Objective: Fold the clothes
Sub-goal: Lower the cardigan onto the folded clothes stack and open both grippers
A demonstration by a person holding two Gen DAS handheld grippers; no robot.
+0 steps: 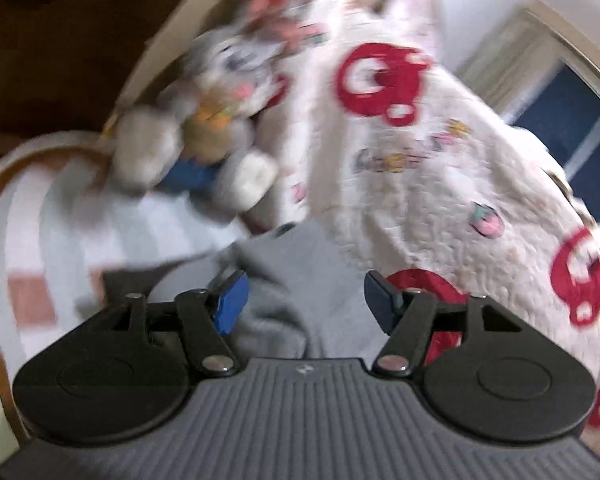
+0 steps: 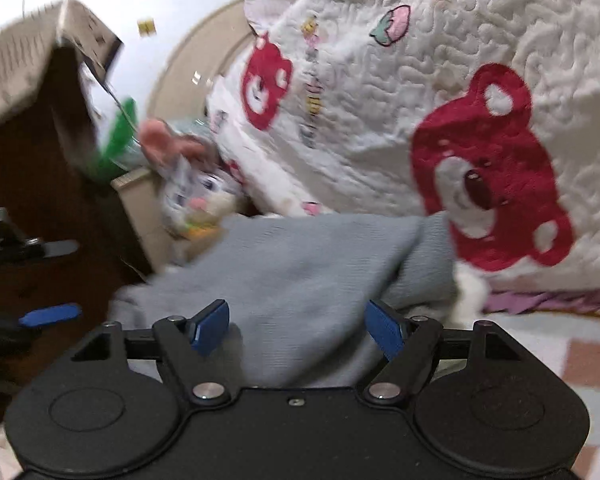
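Observation:
A crumpled grey garment [image 1: 300, 280] lies on the bed just ahead of my left gripper [image 1: 306, 300], which stands open with its blue pads on either side of the cloth and nothing pinched. In the right wrist view the same grey garment [image 2: 300, 264] spreads out in front of my right gripper [image 2: 298, 330], also open and holding nothing. The left gripper [image 2: 56, 281] shows at the left edge of that view, fingers apart. Both views are blurred.
A white quilt with red bear faces [image 1: 440, 168] [image 2: 420, 80] is heaped behind the garment. A grey plush toy [image 1: 204, 120] [image 2: 196, 196] lies beside it. A striped, checked sheet [image 1: 80, 220] covers the bed. A cardboard box [image 2: 20, 72] and dark wood [image 2: 40, 200] stand at the left.

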